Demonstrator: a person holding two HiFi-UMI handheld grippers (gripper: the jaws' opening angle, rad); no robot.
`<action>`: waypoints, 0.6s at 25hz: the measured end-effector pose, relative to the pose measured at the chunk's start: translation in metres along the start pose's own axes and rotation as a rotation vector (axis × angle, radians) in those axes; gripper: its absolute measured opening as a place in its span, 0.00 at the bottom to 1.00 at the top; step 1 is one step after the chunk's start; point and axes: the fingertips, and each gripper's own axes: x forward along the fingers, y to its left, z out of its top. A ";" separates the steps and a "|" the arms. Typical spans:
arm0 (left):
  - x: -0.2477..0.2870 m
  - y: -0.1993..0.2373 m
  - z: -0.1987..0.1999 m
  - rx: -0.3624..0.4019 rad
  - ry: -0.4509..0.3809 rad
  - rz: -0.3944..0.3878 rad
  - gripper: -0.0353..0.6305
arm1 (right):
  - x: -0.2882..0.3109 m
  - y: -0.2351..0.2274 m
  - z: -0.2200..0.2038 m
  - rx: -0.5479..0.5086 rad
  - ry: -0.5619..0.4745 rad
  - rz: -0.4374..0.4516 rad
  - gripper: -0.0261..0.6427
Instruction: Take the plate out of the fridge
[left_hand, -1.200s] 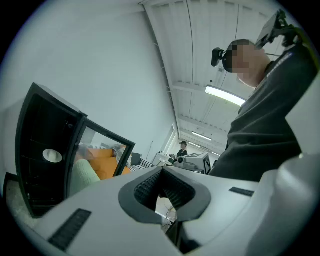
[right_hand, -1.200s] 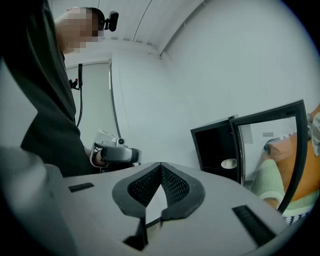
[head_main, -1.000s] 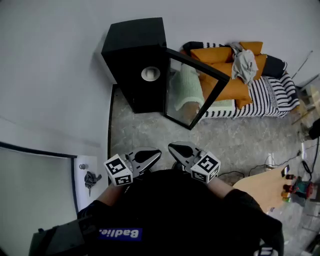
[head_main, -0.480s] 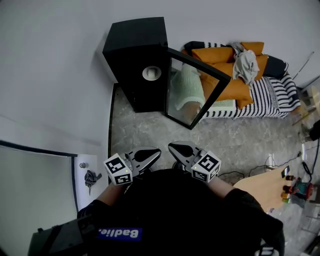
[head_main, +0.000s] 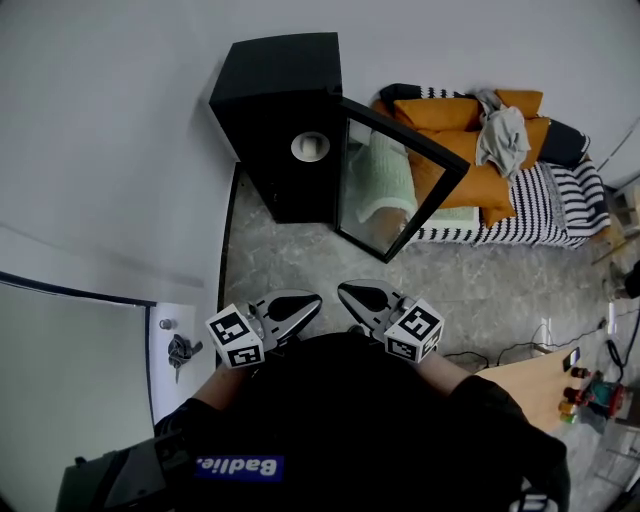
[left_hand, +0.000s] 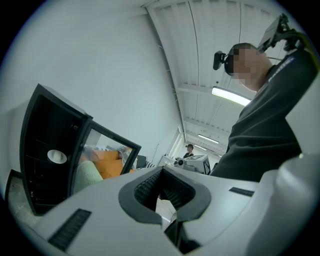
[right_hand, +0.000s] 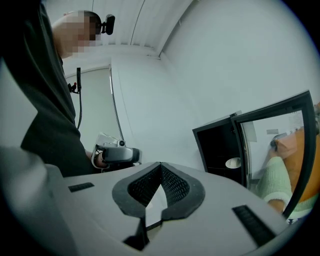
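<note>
We hold the left gripper (head_main: 312, 303) and the right gripper (head_main: 347, 291) close to our chest at the lower middle of the head view. Each has its fingers (left_hand: 146, 186) pressed together on nothing, since, as we judge it, the reach has not begun. The white plate (head_main: 310, 147) sits on a shelf inside the black fridge (head_main: 285, 75) at the upper middle, well apart from both grippers. The fridge's glass door (head_main: 385, 190) stands swung open to the right, leaving the way in free.
</note>
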 end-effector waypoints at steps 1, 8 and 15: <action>0.002 0.001 0.001 -0.001 -0.004 0.010 0.06 | -0.002 -0.003 0.002 0.003 -0.001 0.002 0.05; 0.026 0.002 -0.006 0.006 0.003 0.042 0.06 | -0.012 -0.024 -0.007 0.027 0.019 0.056 0.05; 0.027 0.026 0.001 0.018 -0.007 0.072 0.06 | 0.005 -0.042 -0.007 0.032 0.048 0.064 0.05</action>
